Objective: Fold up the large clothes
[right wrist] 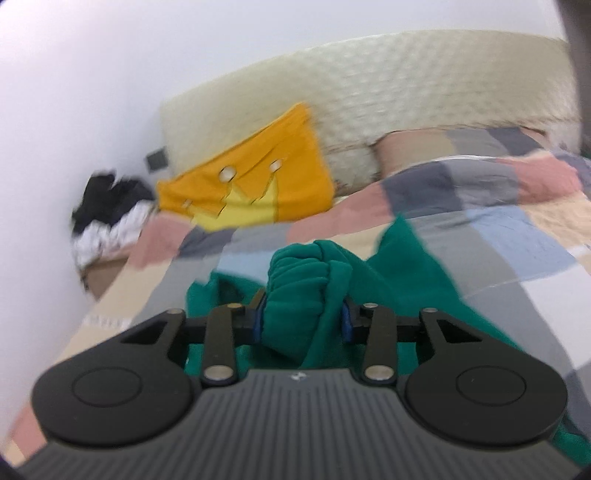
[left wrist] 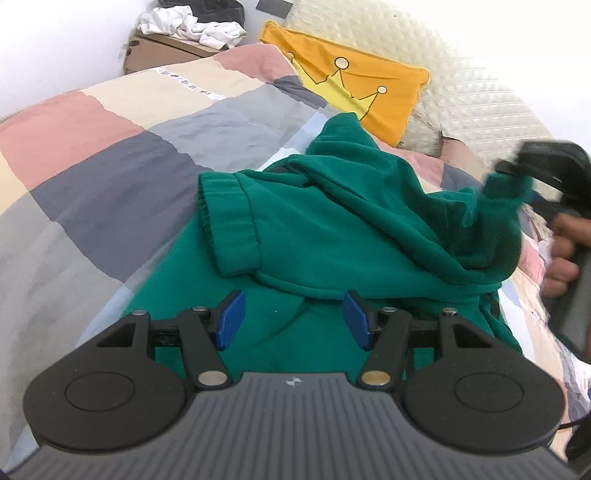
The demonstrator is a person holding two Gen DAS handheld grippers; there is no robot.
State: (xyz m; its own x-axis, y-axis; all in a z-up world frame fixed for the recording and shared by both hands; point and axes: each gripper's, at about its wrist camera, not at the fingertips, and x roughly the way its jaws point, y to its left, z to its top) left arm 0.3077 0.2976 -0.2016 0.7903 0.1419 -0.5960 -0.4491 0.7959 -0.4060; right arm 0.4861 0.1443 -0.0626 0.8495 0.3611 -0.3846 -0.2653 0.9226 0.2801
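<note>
Far left, a pile of white and dark clothes [left wrist: 195, 27] sits on a brown box [left wrist: 162, 50], top cut off by the frame edge. Patchwork quilt [left wrist: 92, 155] covers the bed, running left to right. Left claw [left wrist: 293, 319] sits near centre, blue pads [left wrist: 231, 319] spread apart with nothing between them, hovering just over flat green cloth. Green sweatshirt [left wrist: 314, 229] lies on the quilt centre to right, bunched; its long axis runs near-left to far-right, ribbed cuff [left wrist: 225, 218] pointing left. Its near part is hidden under the left claw body, so full outline is hard to make out. Orange crown pillow [left wrist: 369, 81] leans on the cream padded headboard [left wrist: 461, 92] at far right. Right claw [right wrist: 303, 317] pinches a gathered fold of the sweatshirt, pads mostly buried in cloth; the right wrist view is motion-blurred. In the left wrist view that claw is blurred at the right edge, the person's hand [left wrist: 565, 254] partly cut off.
</note>
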